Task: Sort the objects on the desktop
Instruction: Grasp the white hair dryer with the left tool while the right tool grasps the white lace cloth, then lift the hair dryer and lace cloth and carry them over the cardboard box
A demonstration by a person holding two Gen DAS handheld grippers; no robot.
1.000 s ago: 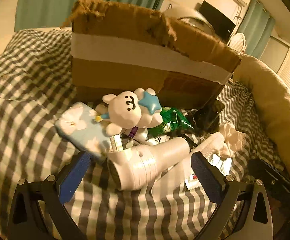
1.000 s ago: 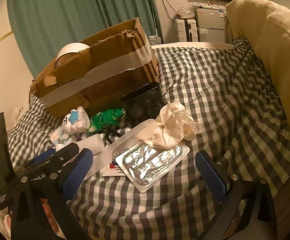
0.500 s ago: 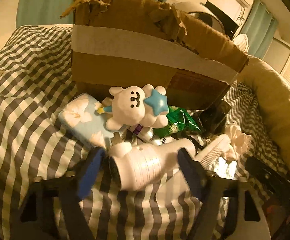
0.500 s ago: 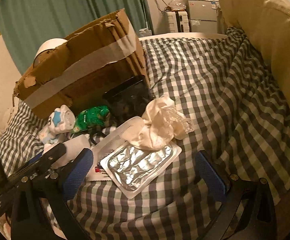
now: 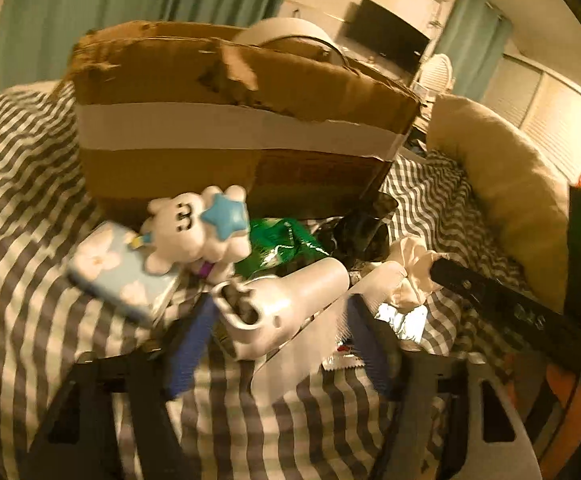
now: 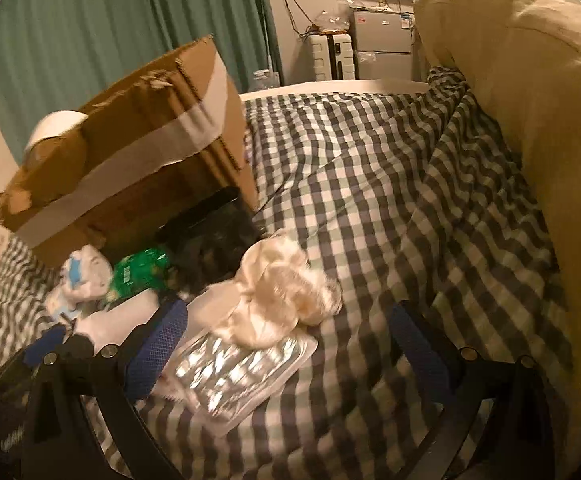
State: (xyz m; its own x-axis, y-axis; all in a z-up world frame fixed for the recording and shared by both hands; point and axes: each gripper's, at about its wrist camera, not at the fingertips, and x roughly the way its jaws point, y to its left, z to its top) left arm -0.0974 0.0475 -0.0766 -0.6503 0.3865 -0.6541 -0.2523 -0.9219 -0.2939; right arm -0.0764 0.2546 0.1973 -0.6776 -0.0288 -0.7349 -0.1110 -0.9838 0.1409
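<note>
Left gripper (image 5: 278, 320) advanced, tilted down, jaws opening astride white hair dryer (image 5: 282, 300)

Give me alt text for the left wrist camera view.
The left gripper has its jaws opening around a white hair dryer on a checked blanket. Behind lie a white plush toy, a green packet and a taped cardboard box.

A taped cardboard box (image 6: 130, 168) sits on the checked blanket (image 6: 370, 184). Just before it lie a green packet (image 6: 136, 274), cream cloth (image 6: 282, 300) and foil tray (image 6: 238, 372), between the right gripper (image 6: 286, 344)'s wide-apart fingers.
</note>
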